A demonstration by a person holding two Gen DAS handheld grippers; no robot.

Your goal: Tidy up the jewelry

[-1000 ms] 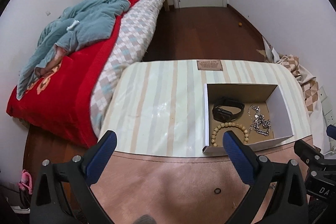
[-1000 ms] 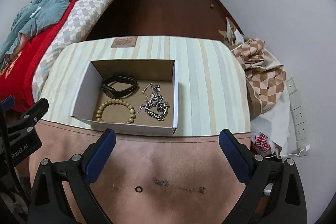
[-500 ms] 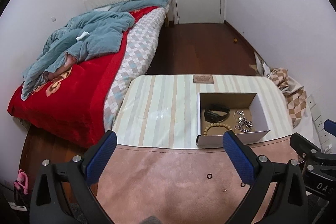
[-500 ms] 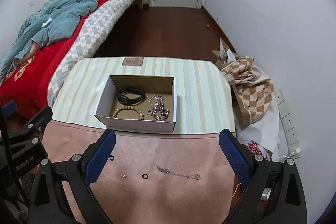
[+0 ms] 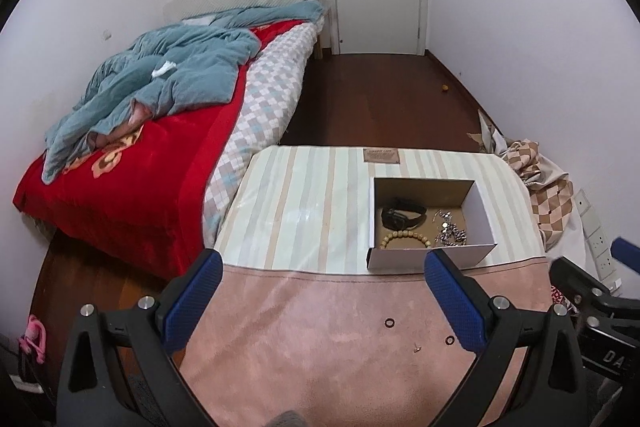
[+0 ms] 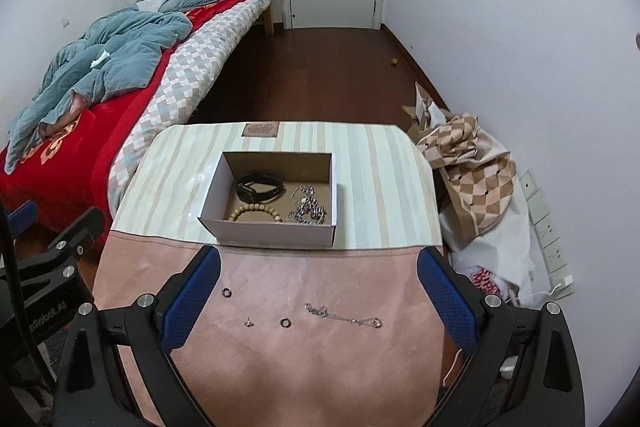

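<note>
Bedroom, pink mat (image 6: pixel 280 367) on table: chain (image 6: pixel 343 317), two rings (image 6: pixel 226 292), stud (image 6: pixel 248 323) loose. Box (image 6: pixel 272 231) holds watch (image 6: pixel 258 186), beads (image 6: pixel 256 211). Left gripper (image 5: pixel 320 297), right gripper (image 6: pixel 318 295): jaws wide apart, holding nothing.

We count one cardboard box (image 6: pixel 272 229) holding one black watch (image 6: pixel 258 187), one bead bracelet (image 6: pixel 256 211) and one heap of silver chain (image 6: pixel 307 211). On the worktop we count two rings (image 6: pixel 226 292), one stud (image 6: pixel 248 323) and one thin chain (image 6: pixel 344 317).
</note>
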